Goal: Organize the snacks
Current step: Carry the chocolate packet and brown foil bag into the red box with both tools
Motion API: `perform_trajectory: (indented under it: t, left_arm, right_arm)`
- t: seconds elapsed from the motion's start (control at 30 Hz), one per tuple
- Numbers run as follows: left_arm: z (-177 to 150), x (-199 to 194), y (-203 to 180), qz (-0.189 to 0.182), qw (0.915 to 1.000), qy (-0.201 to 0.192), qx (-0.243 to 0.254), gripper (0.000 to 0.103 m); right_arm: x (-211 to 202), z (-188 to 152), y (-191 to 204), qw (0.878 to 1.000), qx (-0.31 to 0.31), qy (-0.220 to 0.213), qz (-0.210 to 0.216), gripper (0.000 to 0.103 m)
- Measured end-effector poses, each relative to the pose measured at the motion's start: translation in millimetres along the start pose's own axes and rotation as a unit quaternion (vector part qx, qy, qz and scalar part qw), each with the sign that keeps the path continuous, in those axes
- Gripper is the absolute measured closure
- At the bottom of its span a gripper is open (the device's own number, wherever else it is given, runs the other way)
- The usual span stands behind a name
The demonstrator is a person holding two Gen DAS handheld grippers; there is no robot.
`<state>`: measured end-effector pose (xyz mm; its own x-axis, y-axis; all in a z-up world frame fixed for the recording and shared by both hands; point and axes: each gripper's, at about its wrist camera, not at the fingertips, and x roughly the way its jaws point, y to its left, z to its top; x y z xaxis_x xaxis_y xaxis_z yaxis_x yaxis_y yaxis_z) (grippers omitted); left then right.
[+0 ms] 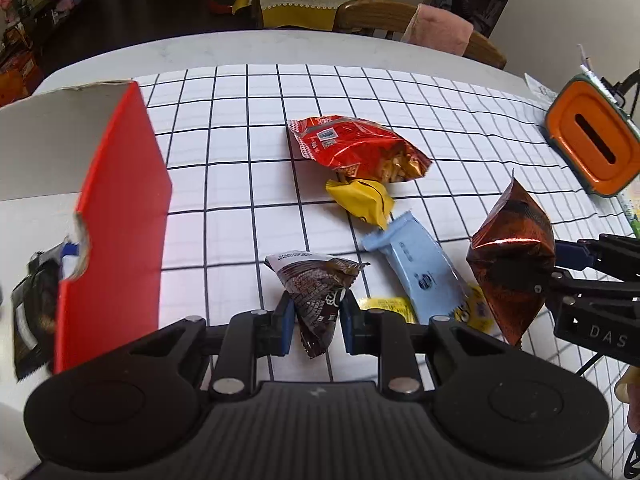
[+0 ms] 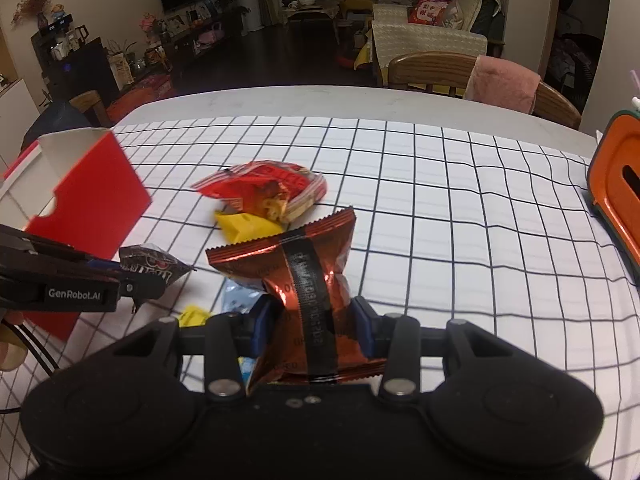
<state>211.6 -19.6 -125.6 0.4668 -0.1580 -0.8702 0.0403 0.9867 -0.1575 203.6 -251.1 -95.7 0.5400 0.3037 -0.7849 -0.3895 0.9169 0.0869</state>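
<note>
Six loose snack packets are counted beside the red box (image 1: 120, 216) on the gridded cloth (image 1: 240, 140). A crinkled brown foil packet (image 1: 316, 296) is pinched by the left gripper (image 1: 314, 318); a glossy copper-red packet (image 2: 308, 300) is clamped by the right gripper (image 2: 312, 326). Four others lie just right of the box.

Glossy crinkled foil copper packet (image 2: 316, 280); matt red cardboard box (image 1: 120, 216); wooden chair (image 2: 432, 70).
</note>
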Motion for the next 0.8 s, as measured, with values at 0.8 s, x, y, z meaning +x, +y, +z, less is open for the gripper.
perform_trajectory:
  t: [0.8]
  left_arm:
    - [-29.3, -131.8, 41.0, 0.0, 0.9976, -0.068, 0.011, 0.08]
  right_arm:
    - [-75.0, 14.3, 102.9, 0.999, -0.028, -0.034, 0.027, 0.062]
